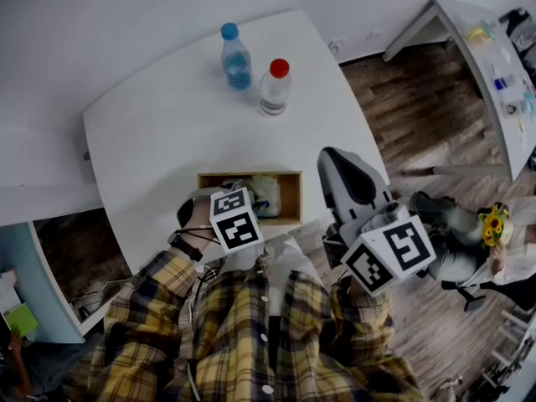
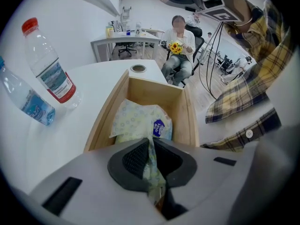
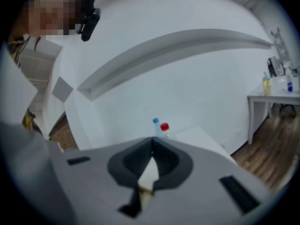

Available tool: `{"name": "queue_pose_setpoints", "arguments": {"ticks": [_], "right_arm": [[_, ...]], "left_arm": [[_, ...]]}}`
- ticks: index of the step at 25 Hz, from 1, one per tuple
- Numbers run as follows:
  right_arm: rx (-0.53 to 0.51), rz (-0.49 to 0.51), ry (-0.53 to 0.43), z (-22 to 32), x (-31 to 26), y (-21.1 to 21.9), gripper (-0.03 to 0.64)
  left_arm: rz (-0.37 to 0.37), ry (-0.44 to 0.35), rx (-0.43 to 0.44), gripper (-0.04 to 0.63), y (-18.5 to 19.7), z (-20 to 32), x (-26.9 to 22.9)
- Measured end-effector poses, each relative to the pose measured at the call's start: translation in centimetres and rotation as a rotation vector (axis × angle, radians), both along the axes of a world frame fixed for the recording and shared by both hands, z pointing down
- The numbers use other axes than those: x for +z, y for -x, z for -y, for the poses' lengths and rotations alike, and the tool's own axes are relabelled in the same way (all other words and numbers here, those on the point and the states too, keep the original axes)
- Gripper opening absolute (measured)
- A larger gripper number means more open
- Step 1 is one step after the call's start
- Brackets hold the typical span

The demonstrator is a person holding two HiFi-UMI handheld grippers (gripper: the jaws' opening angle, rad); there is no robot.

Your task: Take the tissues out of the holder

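A wooden holder [image 1: 289, 198] stands at the near edge of the white table [image 1: 151, 132]. In it lies a pack of tissues [image 2: 138, 120] in a pale patterned wrapper with a blue label. My left gripper [image 2: 151, 150] reaches into the holder's near end, shut on a pinched fold of the pack's wrapper; its marker cube [image 1: 236, 219] hides the jaws in the head view. My right gripper [image 1: 333, 157] hangs off the table's right edge, away from the holder. In the right gripper view its fingertips [image 3: 151, 142] meet with nothing between them.
Two water bottles stand at the table's far side, one blue-capped [image 1: 236, 57], one red-capped [image 1: 275, 86]. A seated person holding sunflowers [image 1: 494, 224] is to the right on the wood floor. A desk with small items [image 1: 494, 65] stands at the far right.
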State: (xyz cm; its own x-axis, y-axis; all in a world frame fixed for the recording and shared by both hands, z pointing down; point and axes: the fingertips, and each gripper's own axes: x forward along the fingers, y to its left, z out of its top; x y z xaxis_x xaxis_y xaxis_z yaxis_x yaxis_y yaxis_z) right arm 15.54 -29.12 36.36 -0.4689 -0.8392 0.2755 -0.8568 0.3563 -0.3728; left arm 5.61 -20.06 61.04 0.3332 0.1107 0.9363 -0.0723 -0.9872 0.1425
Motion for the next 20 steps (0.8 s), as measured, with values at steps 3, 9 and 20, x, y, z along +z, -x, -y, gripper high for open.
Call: {"name": "queue_pose_setpoints", "arguments": {"ticks": [3,9,20], "right_arm": [[-0.007,0.004,-0.012,0.0,-0.6,0.3,0.011],[-0.037,-0.004,-0.039,0.2,-1.8,1.1,0.009],[-0.104,-0.020,-0.095,0.5,-4.3,3.2,0.011]], "left_arm": [[-0.009,-0.014,-0.019,0.043,0.3,0.1,-0.6],[-0.017,-0.042,-0.049,0.041,1.3,0.4,-2.0],[-0.096,-0.094,-0.122,0.041,2.6,1.2,-7.2]]}}
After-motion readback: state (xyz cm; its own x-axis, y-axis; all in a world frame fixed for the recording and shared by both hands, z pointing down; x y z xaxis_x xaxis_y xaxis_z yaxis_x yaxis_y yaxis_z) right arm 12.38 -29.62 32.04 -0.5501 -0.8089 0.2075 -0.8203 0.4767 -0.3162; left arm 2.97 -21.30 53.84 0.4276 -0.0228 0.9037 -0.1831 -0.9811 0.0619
